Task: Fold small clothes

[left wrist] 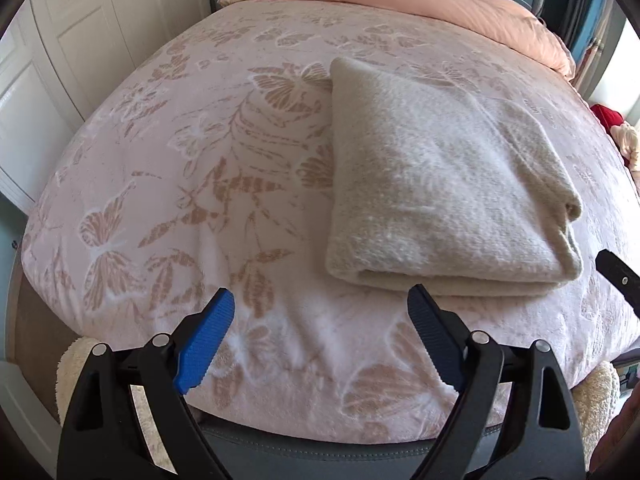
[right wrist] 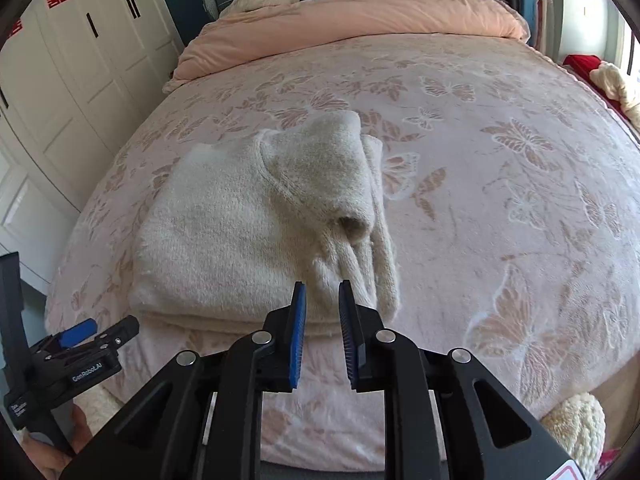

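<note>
A cream knitted sweater (left wrist: 436, 184) lies folded into a thick rectangle on the pink butterfly-patterned bedspread (left wrist: 200, 168). My left gripper (left wrist: 320, 300) is wide open and empty, just in front of the sweater's near folded edge. In the right wrist view the sweater (right wrist: 240, 220) shows a sleeve laid over its right side. My right gripper (right wrist: 323, 292) hovers at the sweater's near right corner with its jaws narrowly apart and nothing between them. The left gripper also shows in the right wrist view (right wrist: 86, 334) at the lower left.
A peach duvet (right wrist: 352, 12) is bunched at the head of the bed. White wardrobe doors (right wrist: 60, 80) stand on the left. Red and cream items (right wrist: 600, 76) lie at the bed's right edge. A fluffy cream rug (right wrist: 576, 420) lies below the foot of the bed.
</note>
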`<state>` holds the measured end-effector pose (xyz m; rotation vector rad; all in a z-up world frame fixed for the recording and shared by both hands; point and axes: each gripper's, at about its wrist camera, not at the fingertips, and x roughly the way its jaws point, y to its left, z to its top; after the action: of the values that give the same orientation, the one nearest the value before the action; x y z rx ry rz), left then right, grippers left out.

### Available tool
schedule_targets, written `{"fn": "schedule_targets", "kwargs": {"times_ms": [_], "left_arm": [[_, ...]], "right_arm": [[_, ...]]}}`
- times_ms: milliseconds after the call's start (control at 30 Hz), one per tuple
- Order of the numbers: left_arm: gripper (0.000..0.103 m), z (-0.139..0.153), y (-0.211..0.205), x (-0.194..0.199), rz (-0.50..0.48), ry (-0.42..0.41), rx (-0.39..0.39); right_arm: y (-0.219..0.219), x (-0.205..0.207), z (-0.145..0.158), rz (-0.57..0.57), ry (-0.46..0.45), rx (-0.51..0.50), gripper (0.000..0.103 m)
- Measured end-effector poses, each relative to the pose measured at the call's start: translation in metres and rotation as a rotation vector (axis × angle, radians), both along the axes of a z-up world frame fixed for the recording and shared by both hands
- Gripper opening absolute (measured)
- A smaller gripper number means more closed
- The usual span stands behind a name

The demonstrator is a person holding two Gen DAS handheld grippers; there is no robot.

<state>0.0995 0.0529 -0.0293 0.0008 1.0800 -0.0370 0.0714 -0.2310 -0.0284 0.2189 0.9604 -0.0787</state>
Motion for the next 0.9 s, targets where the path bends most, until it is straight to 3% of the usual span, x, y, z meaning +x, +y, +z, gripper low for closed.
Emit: {"fn": "schedule_targets", "kwargs": {"times_ms": [67,333,500,667,900], "left_arm": [[0.086,0.008,-0.012,-0.011,-0.038,-0.028,0.014],[0.087,0.010,-0.043,-0.052,-0.120,-0.056,0.036],[0.087,0.010,-0.055,-0.074,-0.138,-0.097,0.088],[0.088,0.012,-0.053,-0.085,-0.109,-0.125,0.064],[0.092,0.017,-0.052,-0.096,-0.096,-0.176,0.091]], "right_arm": [[0.000,-0.019,-0.002,-0.026,-0.011,-0.024,0.043],[-0.005,-0.071,-0.013,-0.077,-0.020,-0.055,0.058],[0.000,-0.090,-0.014,-0.087,-0.037,-0.055,0.064],[0.009,-0.103,-0.018,-0.058,-0.033,-0.063,0.066],[0.020,-0.109,-0.014,-0.048,-0.059,-0.096,0.070]]}}
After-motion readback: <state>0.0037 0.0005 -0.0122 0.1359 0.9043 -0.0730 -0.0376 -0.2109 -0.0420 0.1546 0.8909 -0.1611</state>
